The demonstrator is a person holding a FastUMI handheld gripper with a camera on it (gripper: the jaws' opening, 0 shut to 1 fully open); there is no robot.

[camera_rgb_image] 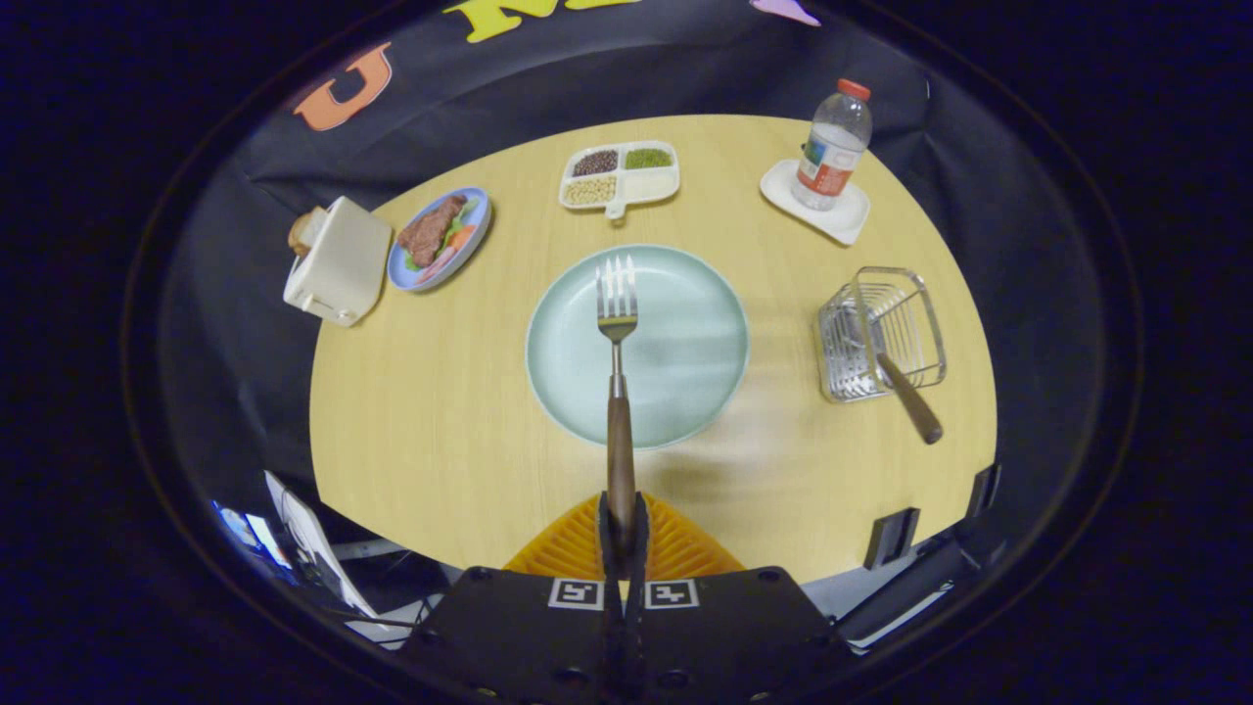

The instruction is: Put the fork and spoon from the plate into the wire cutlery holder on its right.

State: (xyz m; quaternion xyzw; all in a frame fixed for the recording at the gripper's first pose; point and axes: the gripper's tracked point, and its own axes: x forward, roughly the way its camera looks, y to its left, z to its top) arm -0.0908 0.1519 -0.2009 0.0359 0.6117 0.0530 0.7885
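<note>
I have the gripper (623,524) pinched tight on the brown handle of the fork (618,392); both fingers (609,534) press on the handle's near end with no gap showing between them. The fork runs straight ahead from the fingers, tines pointing far, and its head shows over the middle of the pale green plate (685,352). I cannot tell whether the tines touch the plate or hang above it.

The plate sits at the centre of the round wooden table (440,421). To its right, well apart from it, stands the wire cutlery holder (881,333). A brown-handled utensil (908,397) already leans in the holder, its handle sticking out over the near-right rim; its working end is hidden behind the wires, so I take it for the spoon but cannot confirm.

Other items noted:
- Far of the plate: a white divided dish (621,178) with beans or grains in its compartments.
- Far right: a plastic bottle (832,147) with a red cap, upright on a white square coaster (817,208).
- Far left: a blue plate of food (440,238), and just left of it a cream toaster (338,259) with bread in its slot.
</note>
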